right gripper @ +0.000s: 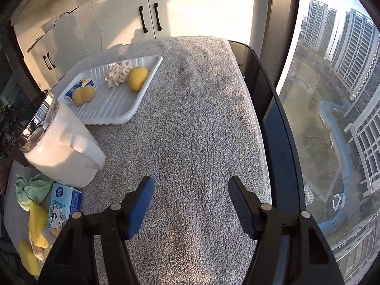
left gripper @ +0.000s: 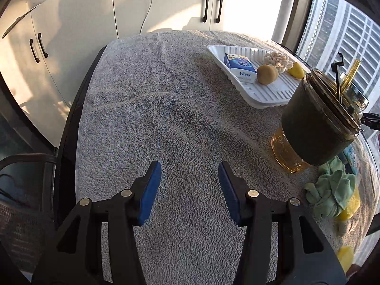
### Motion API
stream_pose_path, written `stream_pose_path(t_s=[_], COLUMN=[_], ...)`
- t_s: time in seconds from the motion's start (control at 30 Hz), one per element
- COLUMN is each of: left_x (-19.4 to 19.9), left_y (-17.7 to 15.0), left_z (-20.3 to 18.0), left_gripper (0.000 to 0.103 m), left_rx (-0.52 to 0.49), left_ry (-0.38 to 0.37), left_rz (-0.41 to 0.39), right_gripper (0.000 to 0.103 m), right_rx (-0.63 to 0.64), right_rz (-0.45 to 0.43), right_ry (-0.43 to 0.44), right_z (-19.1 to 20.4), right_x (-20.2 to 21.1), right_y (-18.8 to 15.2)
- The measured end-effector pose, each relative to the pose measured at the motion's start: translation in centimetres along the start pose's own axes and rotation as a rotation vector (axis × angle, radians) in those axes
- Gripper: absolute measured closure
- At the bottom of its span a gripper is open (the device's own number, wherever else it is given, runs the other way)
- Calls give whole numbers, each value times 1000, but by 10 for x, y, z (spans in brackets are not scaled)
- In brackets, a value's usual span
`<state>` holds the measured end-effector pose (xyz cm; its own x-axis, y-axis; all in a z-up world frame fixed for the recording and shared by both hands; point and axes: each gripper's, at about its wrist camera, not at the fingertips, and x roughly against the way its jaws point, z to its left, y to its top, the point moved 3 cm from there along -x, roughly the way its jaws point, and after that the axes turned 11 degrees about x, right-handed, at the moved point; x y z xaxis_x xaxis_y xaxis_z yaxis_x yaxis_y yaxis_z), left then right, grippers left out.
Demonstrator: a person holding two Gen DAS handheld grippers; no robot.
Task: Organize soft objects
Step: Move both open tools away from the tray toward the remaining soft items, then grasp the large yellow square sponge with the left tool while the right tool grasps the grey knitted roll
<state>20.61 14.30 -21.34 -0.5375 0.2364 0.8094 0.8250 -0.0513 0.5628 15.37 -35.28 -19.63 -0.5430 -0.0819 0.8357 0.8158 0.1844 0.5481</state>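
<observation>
Left gripper: hovering over the towel, jaws spread, gripping nothing.
Right gripper: likewise spread and gripping nothing.
Tray: sitting on the towel, carrying a tissue pack, tan sponge, white scrunchie and yellow sponge.
Green cloth: lying beside the jug.

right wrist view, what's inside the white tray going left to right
blue tissue pack → tan peanut-shaped sponge → cream knotted scrunchie → yellow sponge, all lying in the white tray
</observation>
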Motion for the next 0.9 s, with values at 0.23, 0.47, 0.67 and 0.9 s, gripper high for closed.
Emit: stream_pose_path(t_s=[0.23,0.47,0.67,0.9], left_x=[24,50,72,96], left_y=[-45,-95,-137,-174], left_z=[8,-9,-39,-80], left_gripper=[55,55,55,55], left_rx=[24,0,-18,-78], left_ry=[-29,-49,-114,-163], left_rz=[-3,-3,32,49], right_gripper=[35,35,35,35], right_rx=[-24,-58,-20,35], right_rz=[-22,-50,-40,-29], right_ry=[31,58,73,119], right_z=[16,41,77,125], right_x=[20,41,51,59], right_y=[-39,-69,-93,-114])
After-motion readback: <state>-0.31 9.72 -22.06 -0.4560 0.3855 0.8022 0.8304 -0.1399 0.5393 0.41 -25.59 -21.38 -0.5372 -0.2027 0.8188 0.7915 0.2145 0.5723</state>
